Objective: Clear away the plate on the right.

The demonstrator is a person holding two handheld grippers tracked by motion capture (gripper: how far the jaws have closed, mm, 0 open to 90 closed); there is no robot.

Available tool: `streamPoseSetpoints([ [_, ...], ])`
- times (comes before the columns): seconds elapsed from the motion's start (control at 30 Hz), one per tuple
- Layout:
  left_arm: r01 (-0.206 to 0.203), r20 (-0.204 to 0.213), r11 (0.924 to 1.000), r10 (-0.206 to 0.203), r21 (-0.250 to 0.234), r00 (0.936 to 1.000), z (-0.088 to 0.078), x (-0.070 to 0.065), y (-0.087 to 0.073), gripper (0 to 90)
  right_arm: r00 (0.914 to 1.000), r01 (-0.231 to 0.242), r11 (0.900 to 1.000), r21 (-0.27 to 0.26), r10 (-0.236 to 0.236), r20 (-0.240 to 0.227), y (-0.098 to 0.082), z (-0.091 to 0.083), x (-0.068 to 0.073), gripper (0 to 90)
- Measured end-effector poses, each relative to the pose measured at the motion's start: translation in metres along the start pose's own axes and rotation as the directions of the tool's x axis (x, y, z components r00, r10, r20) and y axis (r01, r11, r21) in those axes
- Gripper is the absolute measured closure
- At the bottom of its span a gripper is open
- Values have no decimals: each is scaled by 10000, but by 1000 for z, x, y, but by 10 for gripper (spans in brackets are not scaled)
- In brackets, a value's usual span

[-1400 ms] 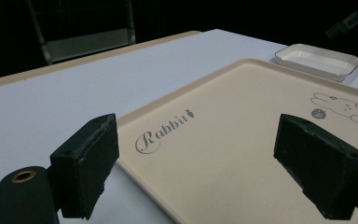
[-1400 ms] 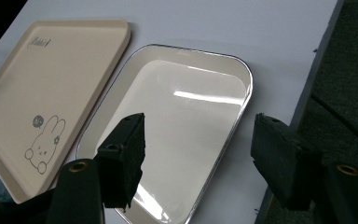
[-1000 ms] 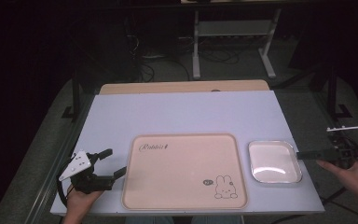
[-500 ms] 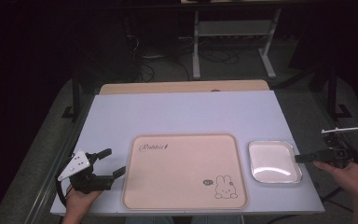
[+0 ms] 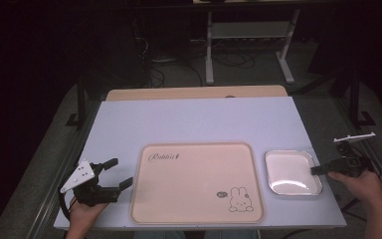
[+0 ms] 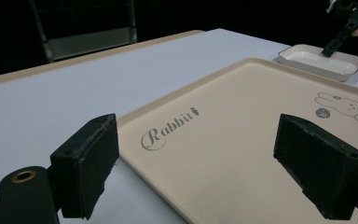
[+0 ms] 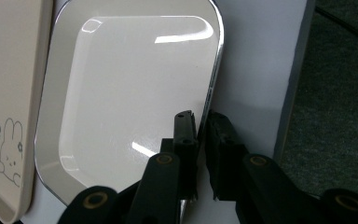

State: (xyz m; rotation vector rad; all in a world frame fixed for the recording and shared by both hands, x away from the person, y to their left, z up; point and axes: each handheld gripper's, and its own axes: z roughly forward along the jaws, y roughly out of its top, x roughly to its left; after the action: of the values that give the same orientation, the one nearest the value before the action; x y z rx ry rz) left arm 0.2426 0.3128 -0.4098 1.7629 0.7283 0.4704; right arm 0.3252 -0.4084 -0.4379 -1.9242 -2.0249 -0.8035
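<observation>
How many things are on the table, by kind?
Beige tray with rabbit print: 1
White dish: 1, its right rim pinched by the right hand-held gripper
Hand-held grippers: 2, counting the left hand-held gripper, which is open beside the tray
Total: 4
</observation>
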Motion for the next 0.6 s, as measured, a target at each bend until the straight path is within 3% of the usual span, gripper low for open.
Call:
streamPoseSetpoints([
  [0.07,65,0,10000,-65,-31,10000,0,0,0,139,9997,-149,9999,-9,149,187,0,0,1,865],
  [0.13,47,25,10000,-46,-45,10000,-1,0,0,138,9993,-359,9993,-115,359,-44,-1,2,1,882],
  [0.17,52,20,10000,-52,-74,10000,-1,0,0,138,9997,-229,9995,-218,230,18,-2,3,1,884],
  [0.4,185,-58,9997,-186,-170,9998,-3,3,-1,138,9969,-782,9935,-822,770,-185,-9,-1,-3,886],
  [0.6,198,-86,9997,-199,-109,9998,-2,3,-1,138,9860,-1402,9821,-1261,1269,-1080,-19,-11,0,886],
])
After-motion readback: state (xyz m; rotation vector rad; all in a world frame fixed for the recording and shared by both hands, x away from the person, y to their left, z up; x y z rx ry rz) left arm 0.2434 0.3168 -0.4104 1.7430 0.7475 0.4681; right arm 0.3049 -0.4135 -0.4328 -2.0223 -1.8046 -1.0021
